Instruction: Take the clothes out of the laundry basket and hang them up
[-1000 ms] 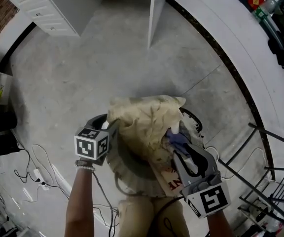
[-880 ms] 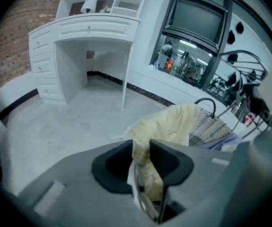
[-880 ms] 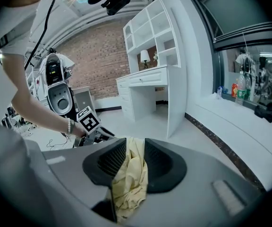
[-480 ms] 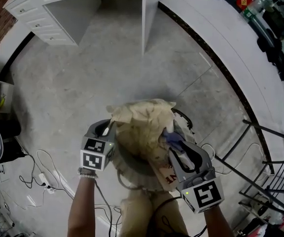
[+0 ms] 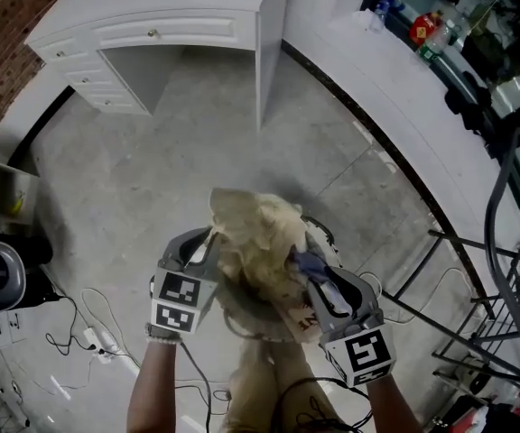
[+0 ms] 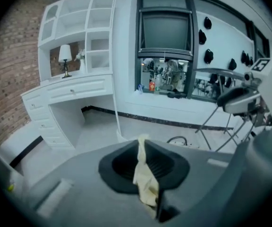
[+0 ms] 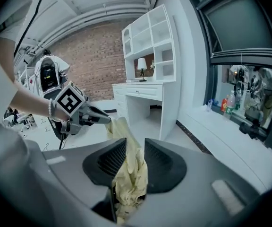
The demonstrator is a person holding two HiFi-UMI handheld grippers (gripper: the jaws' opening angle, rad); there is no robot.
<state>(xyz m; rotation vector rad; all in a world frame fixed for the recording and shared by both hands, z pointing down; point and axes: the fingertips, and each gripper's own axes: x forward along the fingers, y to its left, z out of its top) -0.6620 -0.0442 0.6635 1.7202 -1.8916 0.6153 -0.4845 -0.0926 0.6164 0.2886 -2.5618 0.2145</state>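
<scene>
A pale yellow garment (image 5: 258,242) hangs bunched between both grippers, above the round laundry basket (image 5: 242,318) on the floor. My left gripper (image 5: 211,238) has just closed its jaws, and they are shut on the garment's left edge; in the left gripper view a strip of the cloth (image 6: 145,181) is pinched between them. My right gripper (image 5: 301,265) is shut on a thicker fold of the same garment (image 7: 131,174). The right gripper view also shows the left gripper (image 7: 106,119) holding the cloth's far corner. A printed cloth (image 5: 303,317) lies in the basket below.
A white desk with drawers (image 5: 152,32) stands at the back, its side panel (image 5: 269,52) reaching the floor. A black metal drying rack (image 5: 504,269) is at the right. Cables (image 5: 88,332) trail on the floor at the left. Bottles (image 5: 422,30) sit on a white ledge.
Both grippers have risen, lifting the yellow garment up from the basket. The left jaws have closed on its edge. More of the white desk now shows at the top.
</scene>
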